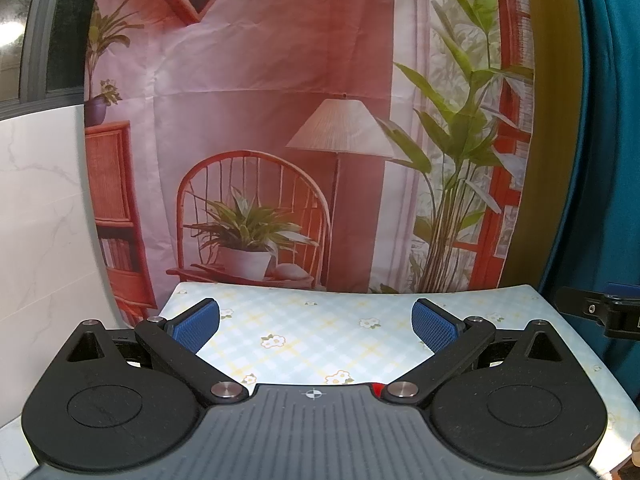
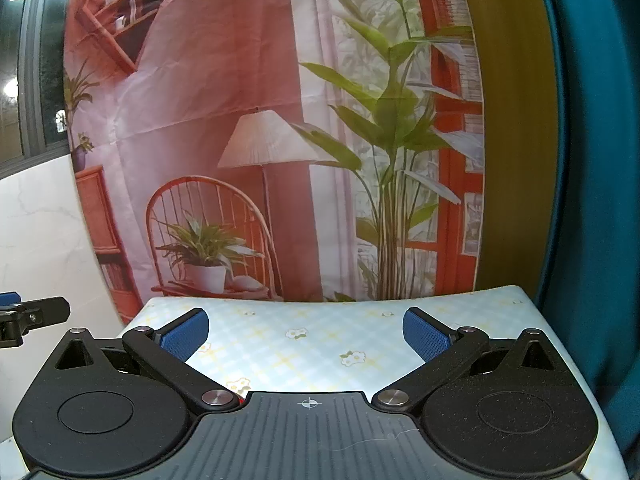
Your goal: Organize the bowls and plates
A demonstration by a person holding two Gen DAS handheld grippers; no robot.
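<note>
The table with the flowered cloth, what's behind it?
Behind the table hangs a printed backdrop showing a chair, lamp and plants, flanked by a white marbled wall and a teal curtain. The table edge hides the backdrop's bottom. No plates or bowls show.

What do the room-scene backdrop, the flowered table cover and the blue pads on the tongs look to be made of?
Room-scene backdrop: thin printed fabric, matte; fold creases show. Flowered pale-blue checked table cover: probably vinyl or oilcloth, smooth with a slight sheen. Blue pads on the left tongs and right tongs: seemingly rubber or plastic, finely dotted grip texture.
</note>
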